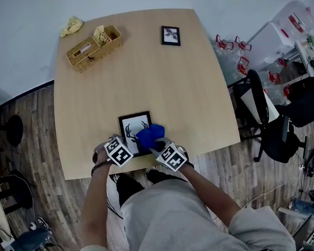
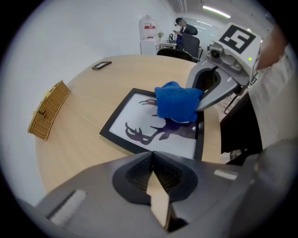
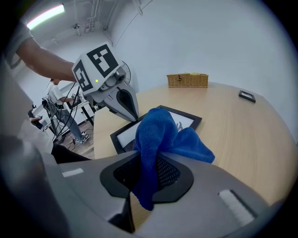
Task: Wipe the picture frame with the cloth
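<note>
A black picture frame (image 1: pixel 131 125) with a deer print lies flat near the table's front edge. My right gripper (image 1: pixel 155 144) is shut on a blue cloth (image 1: pixel 150 134), which rests bunched on the frame's right half. The right gripper view shows the cloth (image 3: pixel 160 135) pinched between the jaws and draped over the frame (image 3: pixel 190 120). My left gripper (image 1: pixel 127 144) is shut with nothing in it, its tips at the frame's near left edge. In the left gripper view the frame (image 2: pixel 135 122) lies just ahead, with the cloth (image 2: pixel 177 103) and the right gripper (image 2: pixel 201 103) on it.
A wicker basket (image 1: pixel 94 48) stands at the table's back left, and a small black frame (image 1: pixel 170 35) lies at the back right. A yellow rag (image 1: pixel 71 26) lies on the floor behind. An office chair (image 1: pixel 271 123) and clutter stand to the right of the table (image 1: pixel 187 92).
</note>
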Demonstrator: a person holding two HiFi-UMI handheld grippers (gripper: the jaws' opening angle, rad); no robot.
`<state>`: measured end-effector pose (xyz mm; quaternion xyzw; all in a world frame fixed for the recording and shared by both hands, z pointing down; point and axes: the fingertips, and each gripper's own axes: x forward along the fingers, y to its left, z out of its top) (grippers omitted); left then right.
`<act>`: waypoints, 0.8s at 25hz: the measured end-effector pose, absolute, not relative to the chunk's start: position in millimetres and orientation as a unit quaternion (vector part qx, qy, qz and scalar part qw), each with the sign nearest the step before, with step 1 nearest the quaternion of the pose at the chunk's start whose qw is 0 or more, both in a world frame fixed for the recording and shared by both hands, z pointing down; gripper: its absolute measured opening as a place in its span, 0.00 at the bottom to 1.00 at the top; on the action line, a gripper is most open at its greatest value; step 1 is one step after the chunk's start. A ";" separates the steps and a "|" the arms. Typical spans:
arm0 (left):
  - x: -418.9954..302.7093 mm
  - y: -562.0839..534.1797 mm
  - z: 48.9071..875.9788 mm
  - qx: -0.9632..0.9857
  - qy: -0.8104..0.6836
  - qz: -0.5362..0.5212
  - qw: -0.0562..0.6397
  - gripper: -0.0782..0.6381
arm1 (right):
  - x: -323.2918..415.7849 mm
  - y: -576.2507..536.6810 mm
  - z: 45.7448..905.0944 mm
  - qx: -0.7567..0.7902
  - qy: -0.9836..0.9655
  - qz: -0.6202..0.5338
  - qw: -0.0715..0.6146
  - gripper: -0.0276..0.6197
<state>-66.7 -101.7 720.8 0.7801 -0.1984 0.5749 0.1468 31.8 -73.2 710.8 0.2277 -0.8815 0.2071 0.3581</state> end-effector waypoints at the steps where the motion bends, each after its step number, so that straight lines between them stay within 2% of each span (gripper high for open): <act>1: -67.2 -101.2 720.6 0.780 -0.199 0.574 0.148 0.18 | 31.8 -69.4 711.1 0.226 -0.882 0.207 0.358 0.13; 20: -66.6 -102.7 719.6 0.784 -0.192 0.570 0.155 0.18 | 38.2 -47.2 696.2 0.218 -0.886 0.216 0.347 0.13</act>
